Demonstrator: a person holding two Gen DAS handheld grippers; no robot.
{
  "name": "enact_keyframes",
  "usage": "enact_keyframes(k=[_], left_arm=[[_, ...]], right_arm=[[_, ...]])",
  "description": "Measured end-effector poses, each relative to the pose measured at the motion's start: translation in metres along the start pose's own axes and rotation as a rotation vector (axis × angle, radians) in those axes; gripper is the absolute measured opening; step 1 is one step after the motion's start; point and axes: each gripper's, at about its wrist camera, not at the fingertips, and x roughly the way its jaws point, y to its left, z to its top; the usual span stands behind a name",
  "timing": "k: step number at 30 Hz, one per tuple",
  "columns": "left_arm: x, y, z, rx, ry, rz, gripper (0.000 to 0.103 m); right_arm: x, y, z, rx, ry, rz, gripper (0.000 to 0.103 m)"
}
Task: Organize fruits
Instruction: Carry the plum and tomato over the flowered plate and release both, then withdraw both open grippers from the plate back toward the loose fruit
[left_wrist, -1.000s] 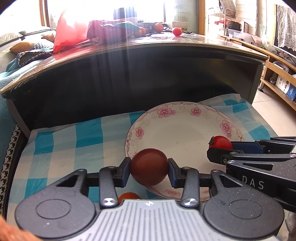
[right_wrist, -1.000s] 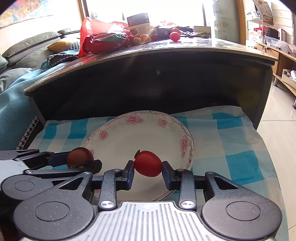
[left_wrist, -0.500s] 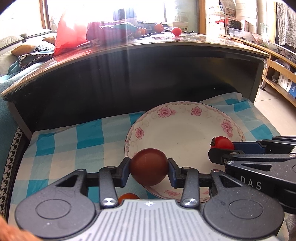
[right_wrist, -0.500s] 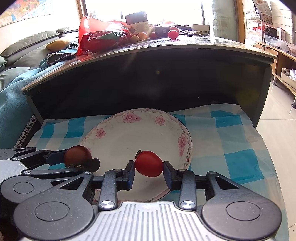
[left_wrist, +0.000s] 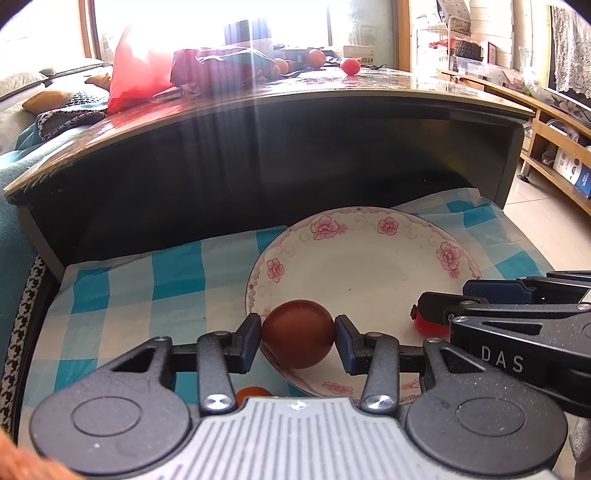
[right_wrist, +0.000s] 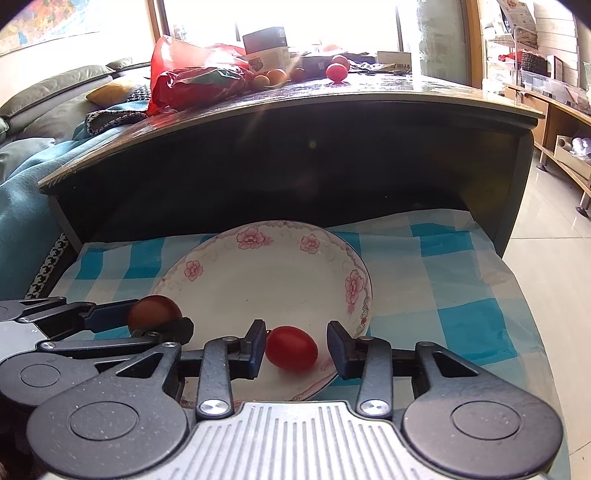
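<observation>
A white plate with pink flowers (left_wrist: 362, 258) (right_wrist: 266, 273) lies on a blue checked cloth. My left gripper (left_wrist: 298, 339) is shut on a dark brown-red round fruit (left_wrist: 298, 334) above the plate's near rim; it also shows in the right wrist view (right_wrist: 153, 310). My right gripper (right_wrist: 296, 349) is open. A red tomato (right_wrist: 291, 352) lies on the plate between its fingers, touching the left one, with a gap to the right one. In the left wrist view only a red sliver of the tomato (left_wrist: 430, 326) shows behind the right gripper's fingers.
A small orange fruit (left_wrist: 253, 393) lies on the cloth under my left gripper. A dark table (right_wrist: 332, 107) overhangs the cloth behind the plate, with red bags (right_wrist: 192, 81) and several fruits (right_wrist: 336, 70) on top. Tiled floor lies to the right.
My right gripper has opened and lowered; the tomato now rests on the plate. My left gripper still holds the brown-red fruit over the plate's rim.
</observation>
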Motion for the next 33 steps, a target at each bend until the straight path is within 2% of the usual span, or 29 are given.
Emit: enact_keyframes(k=[15,33], left_arm=[[-0.011,0.0,0.004,0.004,-0.015,0.011,0.054],[-0.018,0.002,0.006,0.006,-0.02,0.017,0.055]], right_arm=[[-0.011,-0.002,0.001,0.006,-0.018,-0.013,0.041],[-0.016,-0.001,0.003,0.0,-0.023,-0.017,0.043]])
